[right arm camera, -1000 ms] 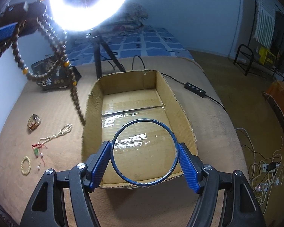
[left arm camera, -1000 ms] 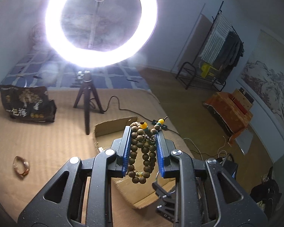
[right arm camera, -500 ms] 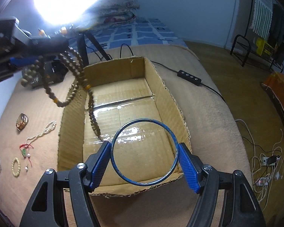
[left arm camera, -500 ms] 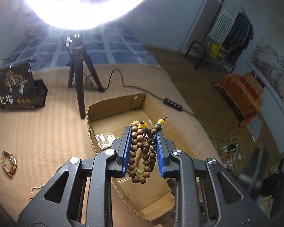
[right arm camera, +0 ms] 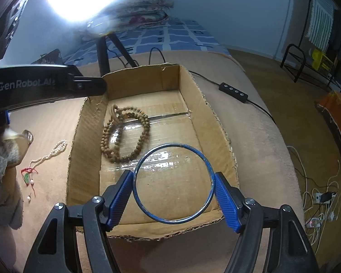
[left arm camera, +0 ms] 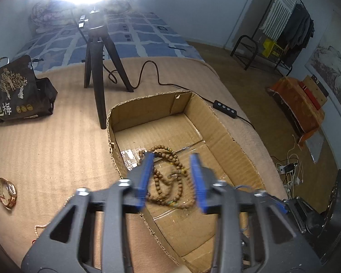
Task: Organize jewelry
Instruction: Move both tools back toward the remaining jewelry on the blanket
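A brown wooden bead necklace [left arm camera: 168, 177] lies coiled on the floor of an open cardboard box [left arm camera: 229, 136]; it also shows in the right wrist view [right arm camera: 125, 134], in the box's [right arm camera: 193, 104] left half. My left gripper [left arm camera: 172, 175] is open and empty, above the beads. My right gripper [right arm camera: 174, 196] is shut on a thin blue bangle [right arm camera: 204, 159], held over the box's near end. The left gripper's body [right arm camera: 45, 86] crosses the right wrist view at the left.
On the tan blanket left of the box lie a watch [left arm camera: 8, 193], a pearl strand [right arm camera: 50, 153], a green pendant on red cord [right arm camera: 28, 176]. A ring-light tripod [left arm camera: 97, 68], a dark bag [left arm camera: 16, 93] and a cable switch [left arm camera: 225, 109] stand behind.
My left gripper opened and the wooden bead necklace dropped into the box. The left gripper tilted down over the box. The right gripper kept the blue bangle and moved slightly closer.
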